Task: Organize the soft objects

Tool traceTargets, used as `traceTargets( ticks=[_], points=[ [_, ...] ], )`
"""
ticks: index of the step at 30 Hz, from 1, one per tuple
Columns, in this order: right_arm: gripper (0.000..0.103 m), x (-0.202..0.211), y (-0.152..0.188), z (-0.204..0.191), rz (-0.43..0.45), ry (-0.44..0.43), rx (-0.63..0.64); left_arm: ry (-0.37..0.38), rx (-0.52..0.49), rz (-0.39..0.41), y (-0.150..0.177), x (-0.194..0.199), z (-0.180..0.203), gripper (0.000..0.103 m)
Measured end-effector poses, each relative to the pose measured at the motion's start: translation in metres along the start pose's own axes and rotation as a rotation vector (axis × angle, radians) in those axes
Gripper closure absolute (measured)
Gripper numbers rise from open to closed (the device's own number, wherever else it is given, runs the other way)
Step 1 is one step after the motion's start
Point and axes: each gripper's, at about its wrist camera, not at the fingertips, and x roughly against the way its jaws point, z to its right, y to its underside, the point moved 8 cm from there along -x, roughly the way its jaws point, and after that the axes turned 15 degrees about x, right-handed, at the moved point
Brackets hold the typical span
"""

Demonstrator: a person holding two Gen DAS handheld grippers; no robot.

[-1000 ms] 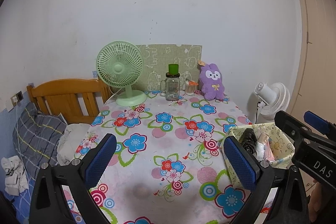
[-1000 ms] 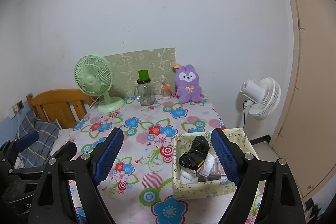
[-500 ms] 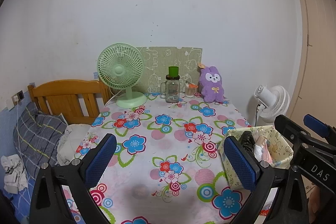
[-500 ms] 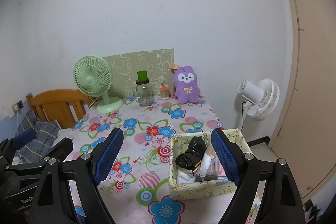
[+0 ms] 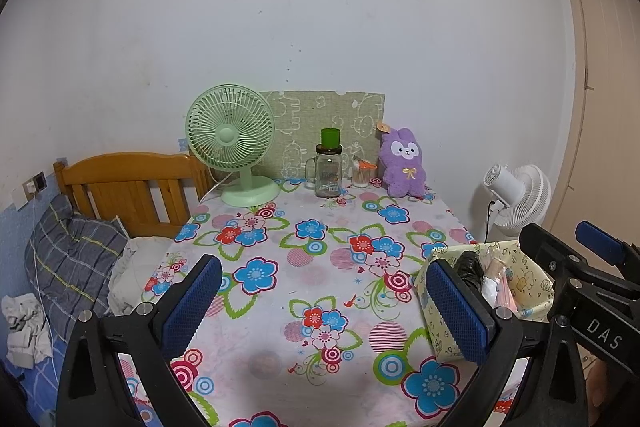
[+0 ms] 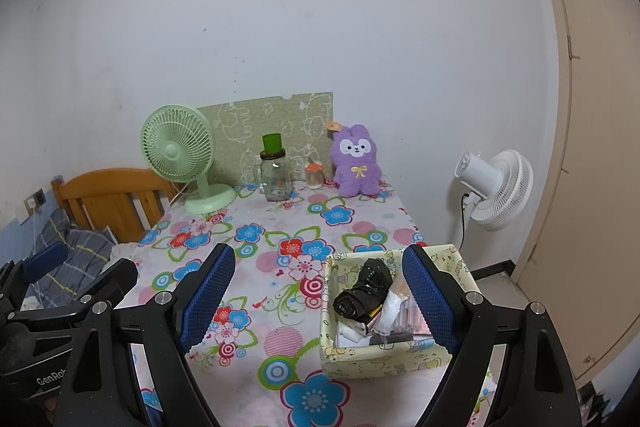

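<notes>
purple plush rabbit [image 6: 356, 159]: 1 | fans: 2 | both tongs apart, empty

Even, soft indoor light; sharp focus, edges bowed and vignetted.

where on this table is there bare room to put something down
The widest bare stretch of the floral tablecloth runs from the green fan and glass jar forward, left of the yellow box. Crowded: the back edge, with fan, jar, small cup and purple plush; the box is full.
</notes>
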Motion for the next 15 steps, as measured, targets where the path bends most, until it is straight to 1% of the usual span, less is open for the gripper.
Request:
traceTargets(
  ticks=[15],
  points=[
    [0.015, -0.0011, -0.0002, 0.0001, -0.002, 0.002, 0.002, 0.002, 0.0, 0.001, 0.0007, 0.0008, 0.0005, 0.0]
  ],
)
